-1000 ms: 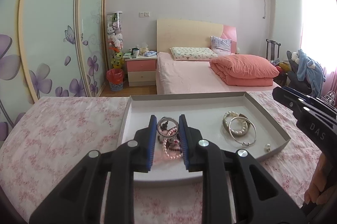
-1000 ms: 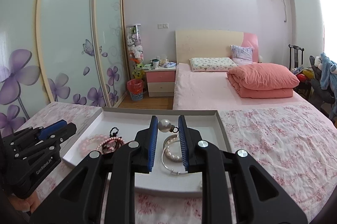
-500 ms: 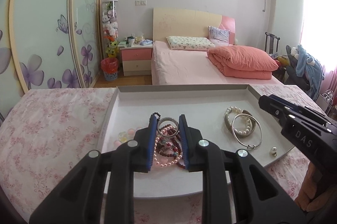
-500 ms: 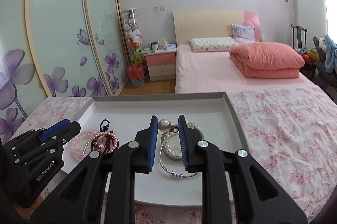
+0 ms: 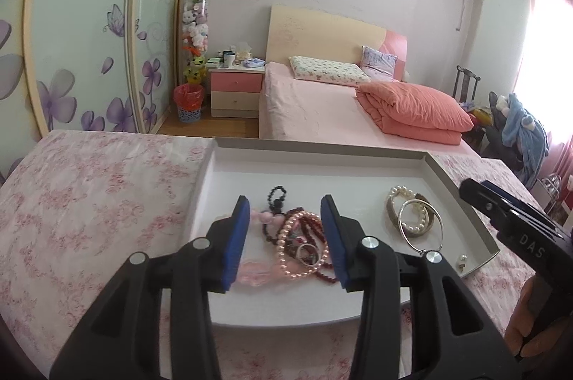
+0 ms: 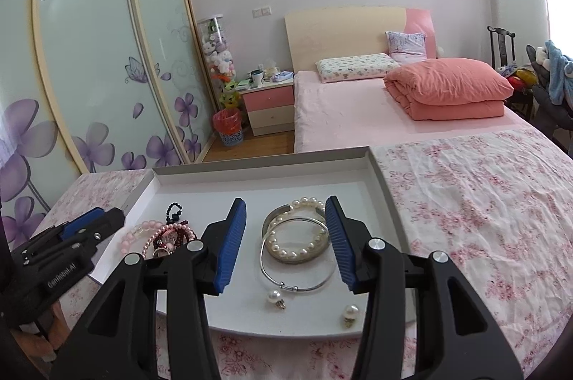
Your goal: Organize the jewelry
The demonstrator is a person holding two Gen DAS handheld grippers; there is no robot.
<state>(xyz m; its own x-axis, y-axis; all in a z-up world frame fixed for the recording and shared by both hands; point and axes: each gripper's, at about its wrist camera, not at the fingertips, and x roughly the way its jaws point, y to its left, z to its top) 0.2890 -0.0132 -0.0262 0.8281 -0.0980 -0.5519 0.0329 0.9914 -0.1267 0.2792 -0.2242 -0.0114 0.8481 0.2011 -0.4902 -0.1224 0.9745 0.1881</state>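
A shallow white tray lies on a pink floral cloth. My left gripper is open and empty above a heap of pink and dark red bead bracelets with a silver ring lying on it. My right gripper is open and empty above a pearl bracelet and silver bangles. Two pearl earrings lie in the tray near its front edge. The bead heap also shows in the right wrist view, next to the left gripper body.
The floral cloth covers the surface around the tray. Beyond it stand a pink bed, a nightstand and sliding wardrobe doors.
Both grippers have opened. The left let go of the silver ring, now on the bead heap. The right let go of the pearl earring, now lying in the tray.
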